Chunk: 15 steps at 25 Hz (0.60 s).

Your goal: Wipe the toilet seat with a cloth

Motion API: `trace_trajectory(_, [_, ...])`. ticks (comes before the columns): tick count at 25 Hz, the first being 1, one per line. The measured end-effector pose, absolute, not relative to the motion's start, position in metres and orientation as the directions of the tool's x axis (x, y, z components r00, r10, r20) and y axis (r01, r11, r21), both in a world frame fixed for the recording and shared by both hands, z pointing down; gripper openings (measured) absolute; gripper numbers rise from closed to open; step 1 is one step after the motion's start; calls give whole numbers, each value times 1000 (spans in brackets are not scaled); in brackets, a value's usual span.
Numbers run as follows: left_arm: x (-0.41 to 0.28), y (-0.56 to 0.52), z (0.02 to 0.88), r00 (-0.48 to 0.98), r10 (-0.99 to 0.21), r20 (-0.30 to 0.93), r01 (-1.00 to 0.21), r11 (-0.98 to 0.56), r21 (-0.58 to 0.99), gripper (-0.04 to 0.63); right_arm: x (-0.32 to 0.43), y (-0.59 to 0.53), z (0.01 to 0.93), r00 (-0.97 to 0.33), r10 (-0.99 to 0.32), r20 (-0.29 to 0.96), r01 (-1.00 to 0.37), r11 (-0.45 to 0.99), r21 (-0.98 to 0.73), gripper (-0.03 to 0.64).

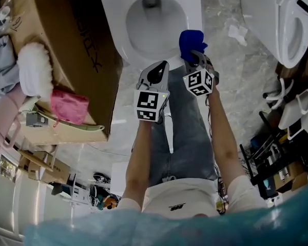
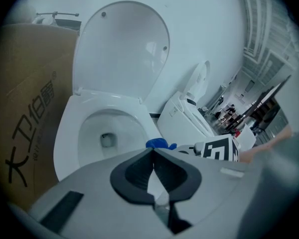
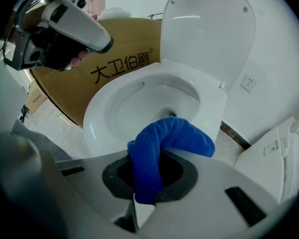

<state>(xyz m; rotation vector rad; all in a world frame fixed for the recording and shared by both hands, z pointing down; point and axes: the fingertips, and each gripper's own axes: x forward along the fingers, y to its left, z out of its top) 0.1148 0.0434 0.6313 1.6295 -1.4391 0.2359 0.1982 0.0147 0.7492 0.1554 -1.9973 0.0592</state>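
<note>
Jeans lie nearest in the head view. Just beyond them, the left gripper hovers at the toilet's near rim, its 2 jaws pressed together with nothing between them. Just to its right, the right gripper is clamped on a blue cloth, which droops over the near right edge of the white toilet seat; contact cannot be told. Farther off, the lid stands raised. A cardboard box sits left of the toilet.
</note>
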Motion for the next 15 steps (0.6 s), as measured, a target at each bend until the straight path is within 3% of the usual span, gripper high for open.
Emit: trace_trajectory(15, [105,97,633,278,-683,675,-861,134,490,9,197,73,749,-411,-104,906,-203,979,20,21])
